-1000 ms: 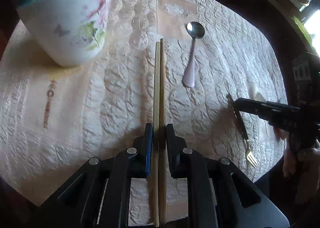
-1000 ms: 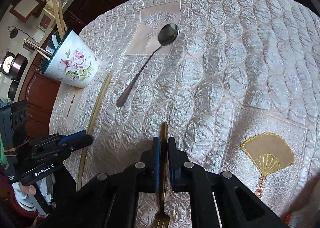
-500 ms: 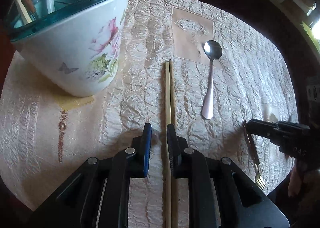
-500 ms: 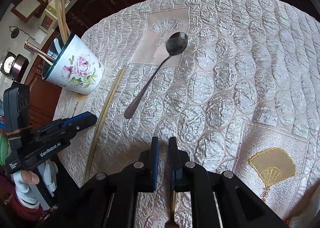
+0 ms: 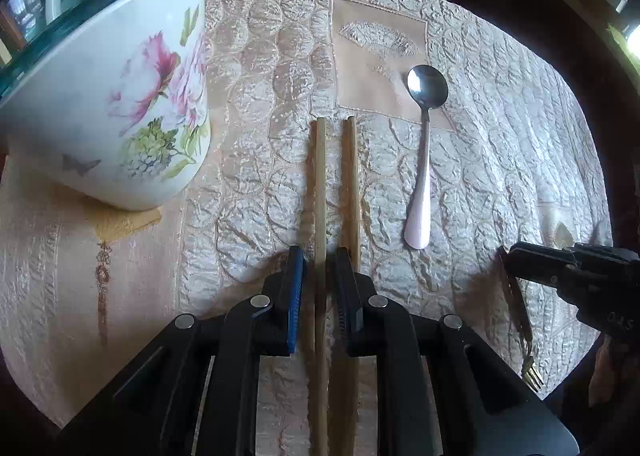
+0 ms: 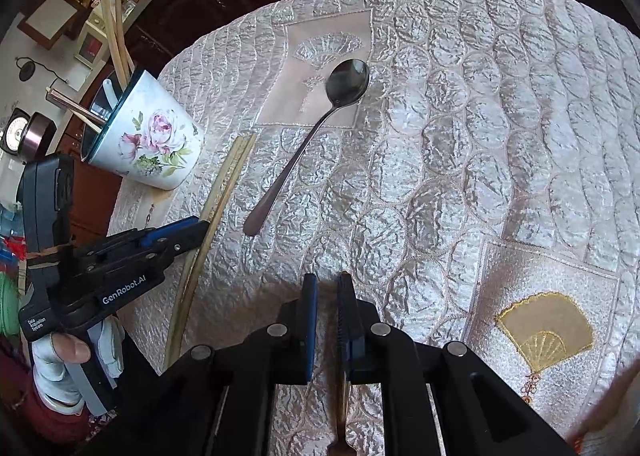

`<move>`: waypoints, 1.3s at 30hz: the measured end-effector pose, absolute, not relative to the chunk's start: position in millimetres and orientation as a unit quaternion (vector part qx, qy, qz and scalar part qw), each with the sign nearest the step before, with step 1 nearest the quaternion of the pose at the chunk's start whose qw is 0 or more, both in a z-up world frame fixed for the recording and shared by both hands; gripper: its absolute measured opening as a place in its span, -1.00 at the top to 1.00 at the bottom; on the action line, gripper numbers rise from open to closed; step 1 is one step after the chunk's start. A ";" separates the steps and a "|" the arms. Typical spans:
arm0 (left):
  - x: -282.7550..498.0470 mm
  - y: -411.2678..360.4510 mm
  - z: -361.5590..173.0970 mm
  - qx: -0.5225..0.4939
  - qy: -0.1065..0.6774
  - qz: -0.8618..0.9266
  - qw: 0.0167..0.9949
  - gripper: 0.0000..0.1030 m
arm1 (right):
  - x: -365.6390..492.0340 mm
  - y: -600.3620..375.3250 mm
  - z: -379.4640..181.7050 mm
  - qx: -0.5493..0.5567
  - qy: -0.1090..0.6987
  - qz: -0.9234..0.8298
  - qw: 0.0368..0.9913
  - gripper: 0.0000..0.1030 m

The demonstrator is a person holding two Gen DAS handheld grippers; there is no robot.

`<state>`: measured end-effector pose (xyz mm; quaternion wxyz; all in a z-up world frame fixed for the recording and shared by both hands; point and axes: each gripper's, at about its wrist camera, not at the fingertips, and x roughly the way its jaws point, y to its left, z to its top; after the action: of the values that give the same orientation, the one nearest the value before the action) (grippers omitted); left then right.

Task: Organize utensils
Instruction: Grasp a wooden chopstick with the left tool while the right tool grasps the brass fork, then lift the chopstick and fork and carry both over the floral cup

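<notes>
Two wooden chopsticks lie side by side on the quilted tablecloth. One chopstick (image 5: 320, 175) runs between the fingers of my left gripper (image 5: 320, 252), whose pads stand off it on both sides. The other chopstick (image 5: 351, 175) passes under the right finger. The floral cup (image 5: 120, 95) stands at the upper left, holding several utensils (image 6: 114, 27). A spoon (image 5: 426, 143) lies right of the chopsticks. My right gripper (image 6: 326, 280) is shut with nothing between its pads. The gold fork (image 5: 520, 316) lies flat on the cloth under its right finger.
The round table's edge (image 5: 592, 135) curves close on the right, with dark wooden cabinets beyond. A gloved hand (image 6: 60, 356) holds the left gripper (image 6: 204, 225) near the table's left edge. An embroidered gold fan patch (image 6: 544, 332) lies at the lower right.
My left gripper let go of the two chopsticks, which now lie apart on the cloth, and it drew nearer to the cup. The fork handle went from between the right jaws to under the right finger.
</notes>
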<state>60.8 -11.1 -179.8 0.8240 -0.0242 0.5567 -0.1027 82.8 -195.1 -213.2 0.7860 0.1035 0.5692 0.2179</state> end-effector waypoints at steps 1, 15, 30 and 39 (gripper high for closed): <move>61.6 -9.9 -179.5 -0.029 0.557 -0.103 0.823 0.73 | 83.0 -194.8 -212.7 0.104 0.569 0.219 0.786 0.83; 13.8 13.2 -174.3 -0.041 0.572 -0.120 0.811 0.92 | 80.2 -185.7 -212.8 0.059 0.578 0.215 0.785 0.83; 65.7 -5.0 -178.7 0.009 0.562 -0.101 0.821 0.52 | 87.6 -179.2 -221.9 0.034 0.579 0.217 0.786 0.83; 57.9 15.2 -159.8 -0.024 0.546 -0.118 0.829 0.92 | 81.5 -174.8 -187.4 0.051 0.535 0.255 0.804 0.90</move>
<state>57.9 15.2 -159.8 0.8290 -0.0237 0.5461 -0.1182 81.5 -174.8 -187.4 0.8038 0.0512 0.5351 0.2548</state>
